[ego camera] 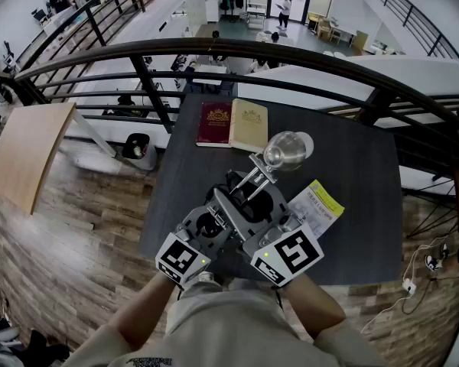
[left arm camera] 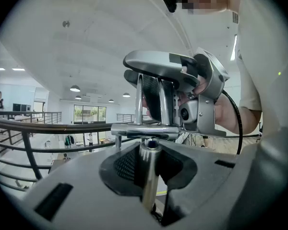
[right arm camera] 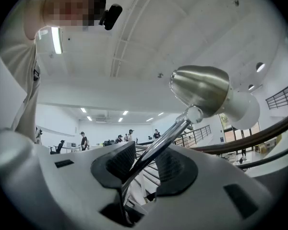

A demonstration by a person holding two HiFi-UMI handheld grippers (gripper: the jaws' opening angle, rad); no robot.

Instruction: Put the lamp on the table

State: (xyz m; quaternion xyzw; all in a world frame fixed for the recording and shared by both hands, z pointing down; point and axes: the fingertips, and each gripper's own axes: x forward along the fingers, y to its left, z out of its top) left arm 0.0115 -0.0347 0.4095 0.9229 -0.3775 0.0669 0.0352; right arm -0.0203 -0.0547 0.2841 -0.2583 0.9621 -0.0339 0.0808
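Lamp (right arm camera: 201,90) aloft: your left gripper (left arm camera: 149,166) and right gripper (right arm camera: 143,163) each pinch its stem between part-closed jaws. Next, lower it gently onto the table (ego camera: 359,197) beneath them.

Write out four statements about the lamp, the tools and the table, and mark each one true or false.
1. A maroon book and a tan book lie side by side on the dark table. True.
2. The left tool is empty. False: a metal rod of the lamp stands between its jaws, gripped.
3. The right tool holds the lamp by its head. False: its jaws are on the thin arm below the head.
4. A leaflet with a yellow edge lies on the table, right of the tools. True.
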